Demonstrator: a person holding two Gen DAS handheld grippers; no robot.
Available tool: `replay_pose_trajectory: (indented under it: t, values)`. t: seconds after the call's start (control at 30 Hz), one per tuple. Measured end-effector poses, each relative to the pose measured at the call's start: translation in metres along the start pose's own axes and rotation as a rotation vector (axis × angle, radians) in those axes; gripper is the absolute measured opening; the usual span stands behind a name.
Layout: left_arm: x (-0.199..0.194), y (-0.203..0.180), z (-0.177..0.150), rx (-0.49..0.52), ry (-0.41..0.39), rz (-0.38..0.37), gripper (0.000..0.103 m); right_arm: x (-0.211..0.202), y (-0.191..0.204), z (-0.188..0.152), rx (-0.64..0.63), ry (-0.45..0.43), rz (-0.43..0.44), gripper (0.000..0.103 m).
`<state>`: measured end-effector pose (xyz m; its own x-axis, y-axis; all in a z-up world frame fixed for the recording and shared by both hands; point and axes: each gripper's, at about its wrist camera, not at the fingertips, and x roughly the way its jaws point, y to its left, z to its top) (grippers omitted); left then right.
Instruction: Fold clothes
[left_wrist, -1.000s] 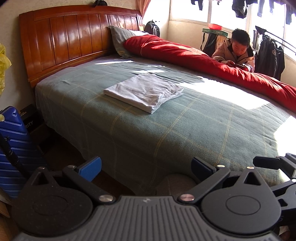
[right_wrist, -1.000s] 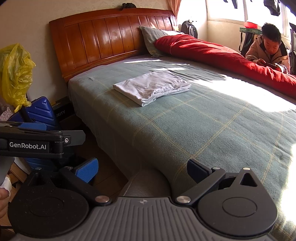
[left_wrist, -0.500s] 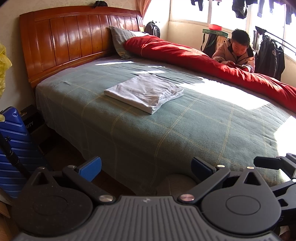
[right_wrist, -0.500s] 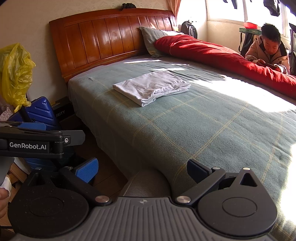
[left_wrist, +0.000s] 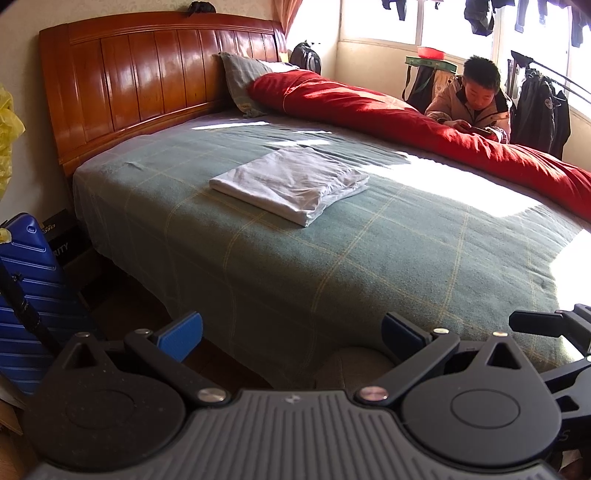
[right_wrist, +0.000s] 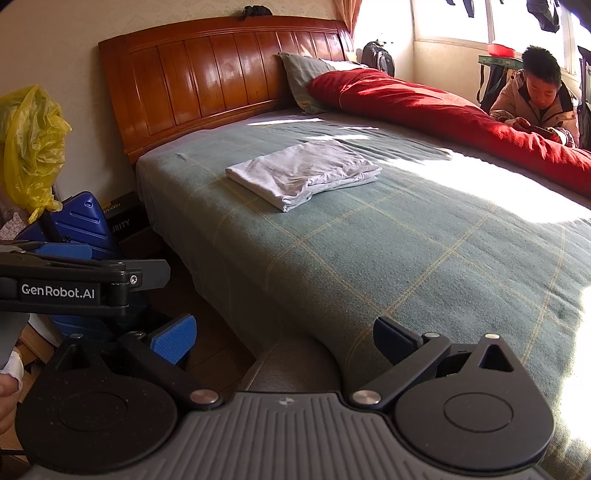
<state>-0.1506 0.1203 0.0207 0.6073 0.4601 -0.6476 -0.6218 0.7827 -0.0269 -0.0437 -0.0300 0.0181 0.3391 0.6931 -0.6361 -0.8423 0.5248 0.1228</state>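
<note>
A white garment (left_wrist: 291, 182) lies folded in a neat rectangle on the green checked bed cover (left_wrist: 369, 266), toward the headboard; it also shows in the right wrist view (right_wrist: 304, 173). My left gripper (left_wrist: 291, 334) is open and empty, held off the near edge of the bed, well short of the garment. My right gripper (right_wrist: 284, 336) is open and empty too, at the same near edge. Part of the left gripper's body (right_wrist: 74, 284) shows at the left of the right wrist view.
A red quilt (left_wrist: 406, 114) lies along the far side of the bed, with a pillow (left_wrist: 240, 83) at the wooden headboard (left_wrist: 147, 74). A boy (left_wrist: 476, 99) sits beyond it. A blue suitcase (left_wrist: 33, 295) and a yellow bag (right_wrist: 33, 144) stand at the left.
</note>
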Motion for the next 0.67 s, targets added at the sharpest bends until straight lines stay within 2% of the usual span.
replay_pose_trajectory:
  t: [0.67]
  values:
    - [-0.0006,0.0008,-0.0007,0.001,-0.001,-0.003,0.103,0.0005,0.0002,0.0,-0.002,0.003,-0.002,0.103]
